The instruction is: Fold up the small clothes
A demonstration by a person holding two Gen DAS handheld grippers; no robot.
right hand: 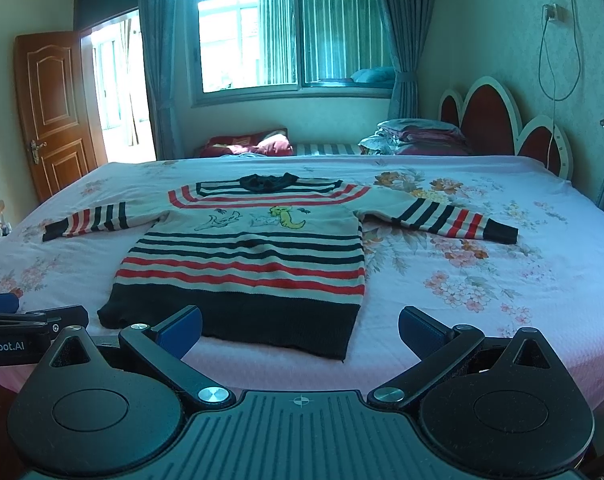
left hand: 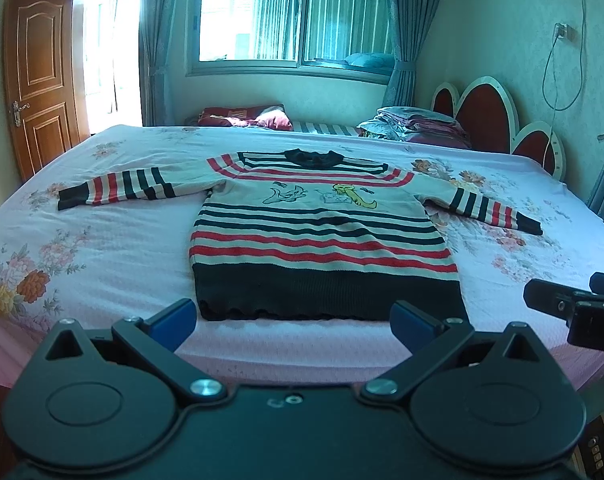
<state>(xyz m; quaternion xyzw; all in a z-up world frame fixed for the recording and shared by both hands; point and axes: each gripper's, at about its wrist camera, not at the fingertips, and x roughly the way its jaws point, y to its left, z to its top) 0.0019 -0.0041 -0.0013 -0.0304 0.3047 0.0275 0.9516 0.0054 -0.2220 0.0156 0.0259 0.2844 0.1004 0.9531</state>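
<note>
A small striped sweater [left hand: 322,236] lies flat, face up, on the bed, with both sleeves spread out sideways and its dark hem toward me. In the right wrist view the sweater [right hand: 245,256] sits left of centre. My left gripper [left hand: 295,326] hangs open just short of the hem, nothing between its blue pads. My right gripper [right hand: 299,334] is open too, near the hem's right corner, and holds nothing. The right gripper [left hand: 582,304] shows at the right edge of the left wrist view. The left gripper [right hand: 21,324] shows at the left edge of the right wrist view.
The bed's pink floral sheet [left hand: 81,248] spreads wide around the sweater. Folded bedding [left hand: 414,124] and a red cushion [left hand: 245,116] lie at the far side by the headboard [left hand: 498,120]. A wooden door [left hand: 41,76] stands open at the left. A window [left hand: 293,16] is behind.
</note>
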